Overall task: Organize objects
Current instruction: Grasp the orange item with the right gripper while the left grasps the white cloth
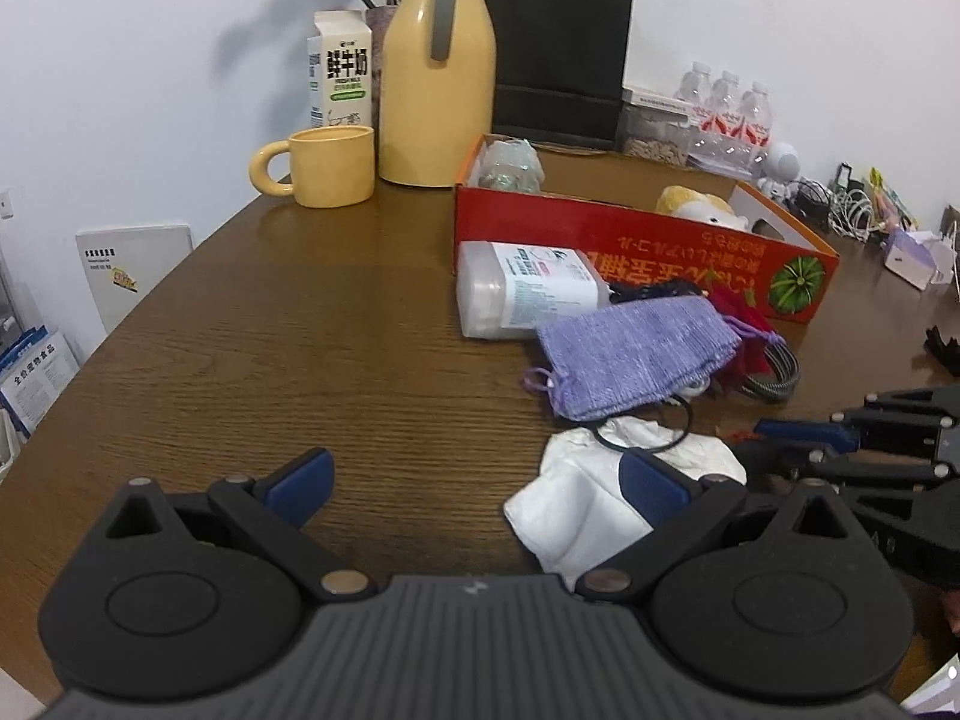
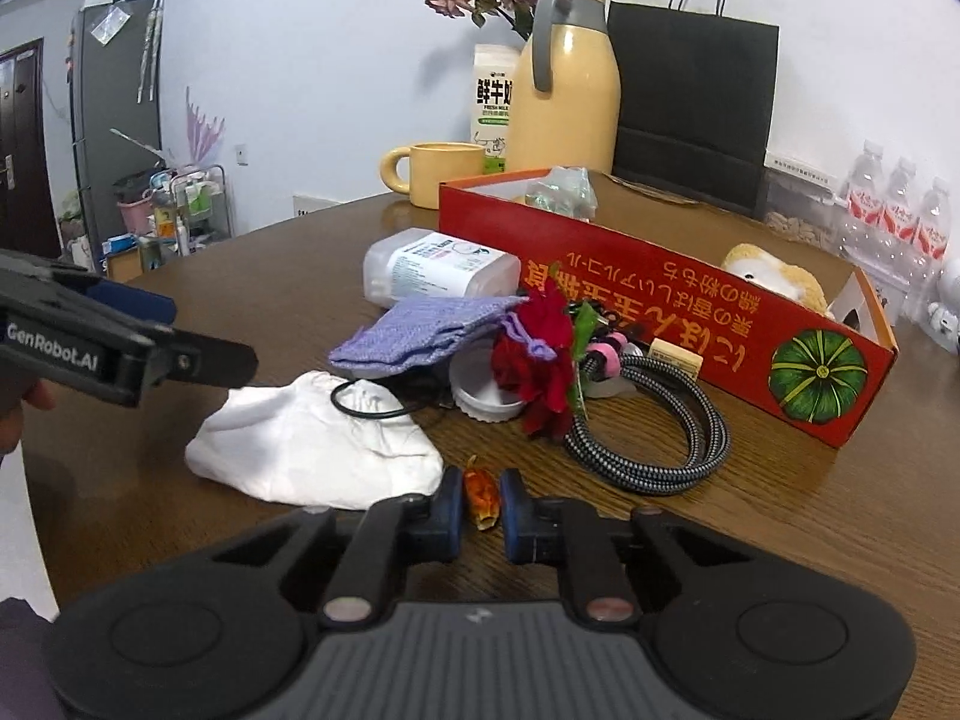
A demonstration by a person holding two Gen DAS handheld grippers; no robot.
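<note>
1. At the bottom centre of the right wrist view, the right tongs [image 2: 482,504] are pinched on a small orange wrapped candy [image 2: 482,495] lying on the counter [image 2: 780,510].
2. The left tongs [image 1: 477,489] gape wide at the bottom of the left wrist view, nothing between them; their right finger overlaps a white cloth [image 1: 576,516].
3. Mid-frame, a purple pouch [image 1: 636,360] lies just in front of the red box [image 1: 630,252].

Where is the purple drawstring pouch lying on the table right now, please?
In the right wrist view the purple pouch lies mid-table, in front of the white plastic container, left of the red flower and behind the white cloth.
</note>
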